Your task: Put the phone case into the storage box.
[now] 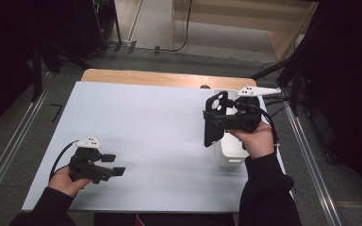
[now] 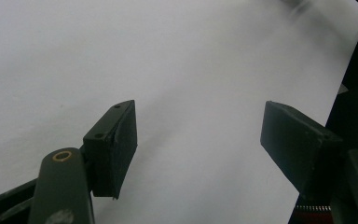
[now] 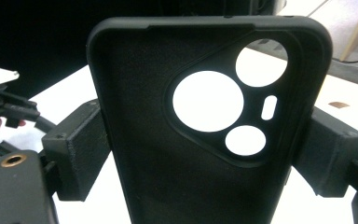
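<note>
Clamped by its side edges in the right gripper, a black phone case stood upright above the white bin at the table's right edge. Near the front-left corner, the left gripper hovered, jaws apart and empty.

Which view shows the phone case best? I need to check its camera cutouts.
The right gripper view: the phone case faces the camera up close, cutouts clear, clamped between the right gripper fingers. The high view shows it small and dark above the table. The left gripper view gives nothing on it.
</note>
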Tool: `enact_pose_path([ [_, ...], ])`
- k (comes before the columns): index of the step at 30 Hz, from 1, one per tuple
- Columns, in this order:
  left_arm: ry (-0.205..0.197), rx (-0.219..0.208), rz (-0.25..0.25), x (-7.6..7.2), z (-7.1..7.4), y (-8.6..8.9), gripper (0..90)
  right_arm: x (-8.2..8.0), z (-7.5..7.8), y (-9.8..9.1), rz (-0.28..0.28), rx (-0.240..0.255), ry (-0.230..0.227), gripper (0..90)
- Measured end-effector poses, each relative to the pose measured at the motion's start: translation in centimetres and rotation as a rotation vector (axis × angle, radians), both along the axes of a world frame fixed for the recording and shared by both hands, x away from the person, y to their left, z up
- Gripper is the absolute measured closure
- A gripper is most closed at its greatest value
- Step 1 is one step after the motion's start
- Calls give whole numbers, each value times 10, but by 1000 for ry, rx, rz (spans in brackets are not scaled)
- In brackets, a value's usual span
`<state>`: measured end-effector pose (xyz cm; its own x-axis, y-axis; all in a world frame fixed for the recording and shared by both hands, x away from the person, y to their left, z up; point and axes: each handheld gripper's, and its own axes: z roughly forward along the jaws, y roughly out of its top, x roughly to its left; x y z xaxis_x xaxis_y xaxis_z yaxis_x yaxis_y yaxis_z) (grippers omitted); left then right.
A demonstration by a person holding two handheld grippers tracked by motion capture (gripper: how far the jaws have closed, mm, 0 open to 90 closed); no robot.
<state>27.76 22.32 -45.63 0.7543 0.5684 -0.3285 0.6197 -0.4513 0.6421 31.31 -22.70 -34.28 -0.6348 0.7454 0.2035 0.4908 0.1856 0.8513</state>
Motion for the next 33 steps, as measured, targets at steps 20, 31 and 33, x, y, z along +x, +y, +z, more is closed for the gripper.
enact_pose_path([
  [20,3,6,-1,0,0,0,270,2,0,-33,-172,-11,-20,124],
  [31,2,12,-5,0,-1,-2,270,4,-4,-44,-261,-25,-30,124],
  [33,2,12,-6,0,-1,-2,270,4,-4,-44,-272,-25,-29,124],
])
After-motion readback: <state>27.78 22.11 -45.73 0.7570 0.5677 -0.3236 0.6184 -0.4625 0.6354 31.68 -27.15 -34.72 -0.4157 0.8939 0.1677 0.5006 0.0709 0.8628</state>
